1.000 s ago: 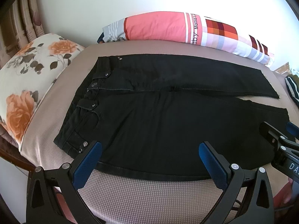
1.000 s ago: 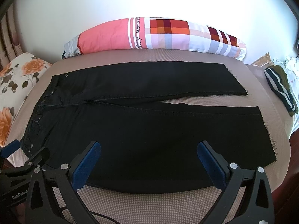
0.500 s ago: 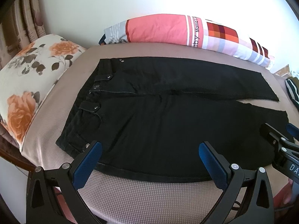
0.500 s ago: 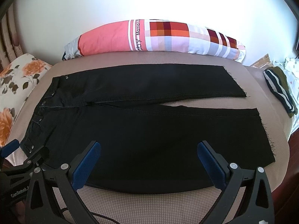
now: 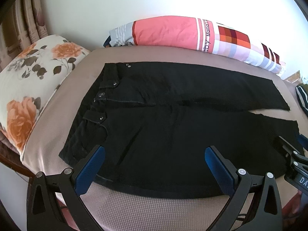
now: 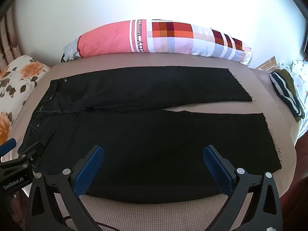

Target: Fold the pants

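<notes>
I hold both tools spread, left tool (image 5: 154, 159) and right tool (image 6: 153, 159), above the near leg of the pants (image 6: 154, 134) lying flat on the bed (image 6: 154, 211) (waistband left); I should pinch the near edge evenly.

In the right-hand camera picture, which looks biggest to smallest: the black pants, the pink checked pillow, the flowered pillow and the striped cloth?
1. pants
2. pink checked pillow
3. flowered pillow, though the frame cuts it off
4. striped cloth

Fisheye bending and nearness may skew this.
</notes>
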`<state>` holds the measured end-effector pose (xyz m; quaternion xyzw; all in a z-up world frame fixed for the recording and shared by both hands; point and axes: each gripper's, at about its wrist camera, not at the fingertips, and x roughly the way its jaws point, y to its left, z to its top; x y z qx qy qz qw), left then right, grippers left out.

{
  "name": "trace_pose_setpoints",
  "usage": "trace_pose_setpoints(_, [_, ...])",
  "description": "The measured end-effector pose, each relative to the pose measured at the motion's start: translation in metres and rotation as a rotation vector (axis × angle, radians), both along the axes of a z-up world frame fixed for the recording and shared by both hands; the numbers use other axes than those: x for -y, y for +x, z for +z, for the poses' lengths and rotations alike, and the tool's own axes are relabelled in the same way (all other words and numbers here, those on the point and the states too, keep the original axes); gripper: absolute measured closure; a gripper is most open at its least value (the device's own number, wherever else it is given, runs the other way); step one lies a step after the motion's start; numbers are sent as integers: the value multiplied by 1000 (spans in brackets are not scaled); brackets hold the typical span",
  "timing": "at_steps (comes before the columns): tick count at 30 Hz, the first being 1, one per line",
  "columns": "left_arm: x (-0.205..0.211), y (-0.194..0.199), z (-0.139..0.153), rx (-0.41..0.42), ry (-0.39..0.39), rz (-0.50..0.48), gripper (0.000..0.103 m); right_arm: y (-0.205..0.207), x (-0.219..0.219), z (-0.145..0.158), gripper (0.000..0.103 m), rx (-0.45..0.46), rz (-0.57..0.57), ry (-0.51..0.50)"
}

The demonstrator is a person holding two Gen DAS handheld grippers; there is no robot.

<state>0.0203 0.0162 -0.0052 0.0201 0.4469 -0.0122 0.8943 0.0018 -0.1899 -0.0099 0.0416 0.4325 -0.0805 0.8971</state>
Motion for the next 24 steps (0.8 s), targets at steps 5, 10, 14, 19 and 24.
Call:
trace_pose_setpoints(5, [-10,15,5,18,-18,-8,0,3,4,7,0,49,45,32])
trace_pose_setpoints(10, [-40,50,15,-3,-119,-8,0,15,14,14,0,105,143,164])
trace_pose_setpoints(14, [-70,85,22,-10,-160,22,1,36,20,12,0,83,195,224])
trace_pose_setpoints(19, [-114,148,19,-21,-135,63,13,64,30,11,0,66,165,295])
trace_pose_setpoints(24, [-167,218,-7,-114,-290,107,44,91,35,4,0,64,92,293])
